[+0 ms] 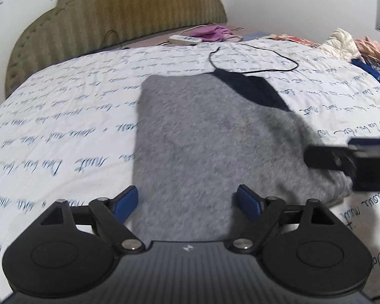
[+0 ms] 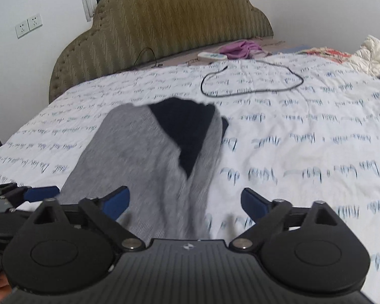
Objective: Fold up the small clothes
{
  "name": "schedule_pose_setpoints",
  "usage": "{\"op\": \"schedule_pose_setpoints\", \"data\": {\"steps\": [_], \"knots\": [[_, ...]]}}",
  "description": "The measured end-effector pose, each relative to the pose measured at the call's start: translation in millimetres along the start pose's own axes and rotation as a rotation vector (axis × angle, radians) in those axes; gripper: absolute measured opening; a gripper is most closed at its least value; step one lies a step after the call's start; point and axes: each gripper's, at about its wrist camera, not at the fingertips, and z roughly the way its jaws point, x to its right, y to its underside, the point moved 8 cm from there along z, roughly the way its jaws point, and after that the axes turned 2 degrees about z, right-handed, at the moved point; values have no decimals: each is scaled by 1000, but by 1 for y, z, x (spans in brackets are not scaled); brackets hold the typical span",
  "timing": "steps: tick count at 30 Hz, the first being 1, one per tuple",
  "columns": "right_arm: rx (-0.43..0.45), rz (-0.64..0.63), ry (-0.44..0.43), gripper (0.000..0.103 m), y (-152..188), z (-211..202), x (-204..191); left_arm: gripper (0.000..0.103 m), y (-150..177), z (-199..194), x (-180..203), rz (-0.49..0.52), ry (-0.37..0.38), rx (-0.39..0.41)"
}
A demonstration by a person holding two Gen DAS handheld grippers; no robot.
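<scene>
A grey knitted garment (image 1: 202, 147) with a dark navy part (image 1: 255, 88) at its far end lies flat on the white quilt with blue script (image 1: 63, 131). My left gripper (image 1: 187, 202) is open and empty, its blue pads above the garment's near end. In the right wrist view the garment (image 2: 144, 157) looks folded lengthwise, with the navy part (image 2: 187, 131) showing. My right gripper (image 2: 185, 202) is open and empty over the garment's near right edge. The right gripper also shows in the left wrist view (image 1: 342, 157), and the left gripper shows at the left of the right wrist view (image 2: 25, 192).
A black cable (image 2: 253, 83) loops on the quilt beyond the garment. A white power strip (image 2: 211, 56) and a purple cloth (image 2: 240, 48) lie by the olive headboard (image 2: 164, 25). A heap of clothes (image 1: 347, 45) sits at the far right.
</scene>
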Motion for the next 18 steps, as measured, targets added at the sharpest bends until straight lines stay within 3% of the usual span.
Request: {"op": "schedule_pose_setpoints", "data": {"steps": [6,18], "knots": [[-26,12,18,101,24,-14,-13,87,20,-11,-12,-79,-2,-21],[-66,29,9,102,57,-31,-32,87,49,-33,-19,-83,-44,-31]]}}
